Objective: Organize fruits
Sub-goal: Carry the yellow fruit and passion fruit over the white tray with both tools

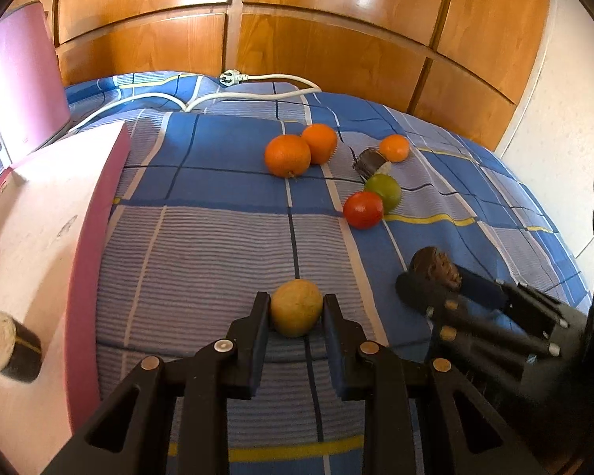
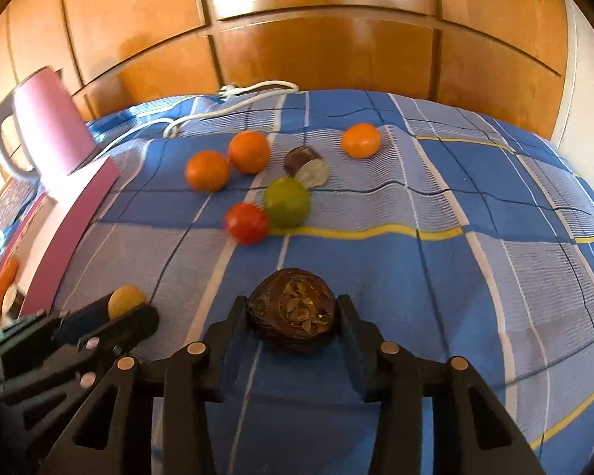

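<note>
— Left black two-finger gripper (image 1: 297, 312)?
— Clamped on a small round yellow-tan fruit (image 1: 296, 308), just above the blue plaid bedcover (image 1: 202, 261), beside the pink-edged white box (image 1: 39, 245).
— Right black gripper (image 2: 293, 314)?
— Pinching a dark brown wrinkled round fruit (image 2: 293, 310), close over the same cover.
— Farther back?
— Two large oranges (image 1: 288, 155) touching; a smaller orange (image 1: 394, 147) apart; red round fruit (image 1: 362, 209) against green round fruit (image 1: 383, 191); a dark cut fruit half (image 1: 370, 163) between.
</note>
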Tool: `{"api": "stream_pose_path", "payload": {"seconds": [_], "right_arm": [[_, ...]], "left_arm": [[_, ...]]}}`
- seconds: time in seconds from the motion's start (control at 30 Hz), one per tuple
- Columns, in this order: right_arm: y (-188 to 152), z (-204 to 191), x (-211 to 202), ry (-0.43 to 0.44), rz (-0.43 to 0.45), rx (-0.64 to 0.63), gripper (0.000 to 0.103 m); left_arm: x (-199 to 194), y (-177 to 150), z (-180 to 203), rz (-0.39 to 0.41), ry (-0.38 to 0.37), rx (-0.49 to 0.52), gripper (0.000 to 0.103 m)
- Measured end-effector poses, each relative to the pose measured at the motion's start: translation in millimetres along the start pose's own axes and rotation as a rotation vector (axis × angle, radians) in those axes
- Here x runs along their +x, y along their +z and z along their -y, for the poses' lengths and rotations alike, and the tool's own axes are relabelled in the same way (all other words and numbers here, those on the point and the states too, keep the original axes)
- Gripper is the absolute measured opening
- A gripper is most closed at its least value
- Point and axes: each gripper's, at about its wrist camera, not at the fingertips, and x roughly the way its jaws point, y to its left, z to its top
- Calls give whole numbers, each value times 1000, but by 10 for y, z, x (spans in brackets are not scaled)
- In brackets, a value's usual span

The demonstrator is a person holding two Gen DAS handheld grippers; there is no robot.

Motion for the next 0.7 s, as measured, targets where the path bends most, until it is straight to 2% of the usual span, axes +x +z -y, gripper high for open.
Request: {"api": "stream_pose_path", "payload": {"seconds": [0.33, 0.7], "right_arm": [[-174, -97, -178, 26, 10, 5, 44], [-241, -137, -288, 59, -8, 43, 44]], "left_arm": [[-209, -134, -49, -6, 26, 3, 26], [-515, -142, -84, 48, 25, 14, 26]]}}
